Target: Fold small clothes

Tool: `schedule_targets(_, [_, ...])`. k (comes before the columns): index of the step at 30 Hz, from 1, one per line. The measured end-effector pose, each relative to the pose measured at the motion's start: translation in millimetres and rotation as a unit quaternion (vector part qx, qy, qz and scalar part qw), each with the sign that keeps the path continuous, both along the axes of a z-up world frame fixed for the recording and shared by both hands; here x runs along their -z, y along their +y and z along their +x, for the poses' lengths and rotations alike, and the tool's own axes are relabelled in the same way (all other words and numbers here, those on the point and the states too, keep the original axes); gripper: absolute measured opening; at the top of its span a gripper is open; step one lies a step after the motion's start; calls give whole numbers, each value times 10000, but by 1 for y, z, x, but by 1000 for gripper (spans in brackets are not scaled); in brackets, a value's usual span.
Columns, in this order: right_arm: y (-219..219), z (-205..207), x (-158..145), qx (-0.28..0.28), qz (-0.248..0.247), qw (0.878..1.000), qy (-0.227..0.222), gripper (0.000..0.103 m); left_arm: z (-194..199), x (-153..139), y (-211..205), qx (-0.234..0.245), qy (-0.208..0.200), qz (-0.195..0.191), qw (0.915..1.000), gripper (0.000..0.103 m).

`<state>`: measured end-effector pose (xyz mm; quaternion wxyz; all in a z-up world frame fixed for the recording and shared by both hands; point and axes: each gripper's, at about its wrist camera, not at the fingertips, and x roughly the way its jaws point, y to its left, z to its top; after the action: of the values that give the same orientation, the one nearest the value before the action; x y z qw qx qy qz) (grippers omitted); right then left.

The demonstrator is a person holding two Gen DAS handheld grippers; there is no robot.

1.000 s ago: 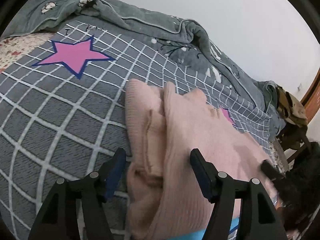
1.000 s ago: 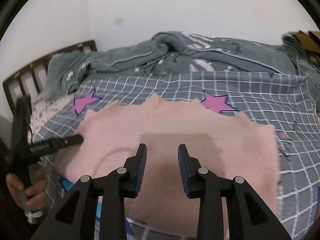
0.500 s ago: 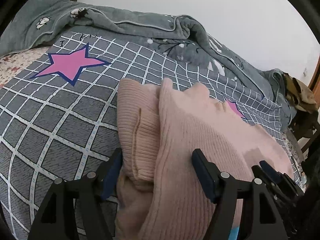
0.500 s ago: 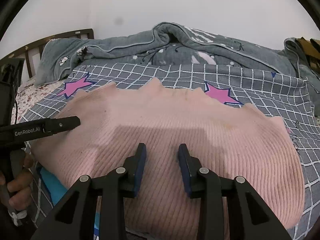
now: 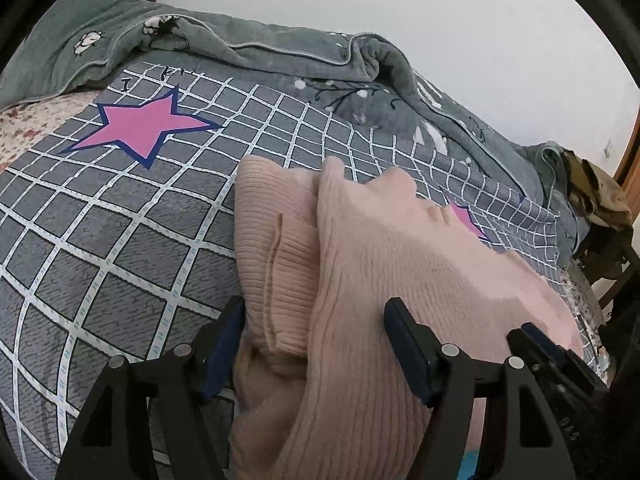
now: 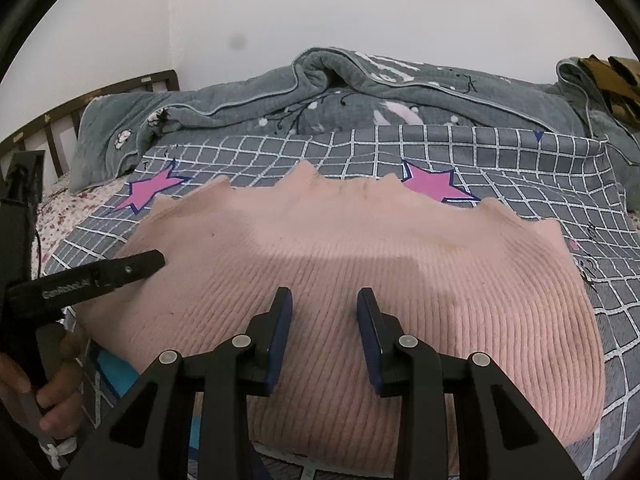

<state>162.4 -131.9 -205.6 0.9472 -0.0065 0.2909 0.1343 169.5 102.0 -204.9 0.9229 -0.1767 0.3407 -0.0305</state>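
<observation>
A pink ribbed sweater (image 6: 360,264) fills the centre of the right wrist frame, lying on a grey checked bedspread (image 5: 100,248) with a rumpled grey quilt (image 6: 320,92) along the top. Left gripper (image 5: 314,320) straddles the sweater's folded edge unclenched; right gripper (image 6: 324,304) hovers above it, gripping nothing

**Pink knit on a grey check**

The sweater (image 6: 344,248) is pale pink, ribbed. The bedspread (image 5: 120,248) is grey with a white grid and pink, navy-edged stars (image 5: 140,128). The quilt (image 6: 400,92) along the bed's far edge is grey-green with white flowers. The fingers (image 6: 280,332) are black with blue pads.
</observation>
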Motion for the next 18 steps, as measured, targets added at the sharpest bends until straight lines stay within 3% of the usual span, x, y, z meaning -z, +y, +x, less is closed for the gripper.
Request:
schedule_targets(5, [16,-5,6,105,-604,9979,-198,33,-2,-1,-2,27,-19,44,10000,68])
schedule_targets(11, [13,-10,6,66,-614,9980,-140,33,-4,0,-2,28,-78,54,10000,67])
schedule_targets(18, [19,-26,7,-131,-1003,9948,-143,34,-5,2,-3,-24,-68,1,10000,67])
